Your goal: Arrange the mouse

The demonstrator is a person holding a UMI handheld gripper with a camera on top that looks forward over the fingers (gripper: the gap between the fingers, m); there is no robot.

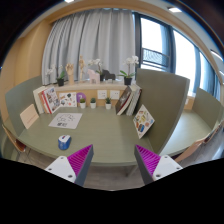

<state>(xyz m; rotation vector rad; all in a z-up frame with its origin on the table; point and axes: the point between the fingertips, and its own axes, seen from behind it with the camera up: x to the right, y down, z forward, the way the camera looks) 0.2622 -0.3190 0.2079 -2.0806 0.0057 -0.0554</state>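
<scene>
Tongs (pixel 110 165) gape, holding nothing, above the worktop (pixel 105 135); no mouse shows, so groping may hit the near-left box (pixel 64 142).

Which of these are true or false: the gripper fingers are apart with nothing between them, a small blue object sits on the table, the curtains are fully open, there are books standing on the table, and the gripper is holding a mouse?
1. The gripper fingers are apart with nothing between them. True.
2. A small blue object sits on the table. True.
3. The curtains are fully open. False: they cover the window behind the plants.
4. Books stand on the table. True.
5. The gripper holds a mouse. False: it holds nothing.
</scene>
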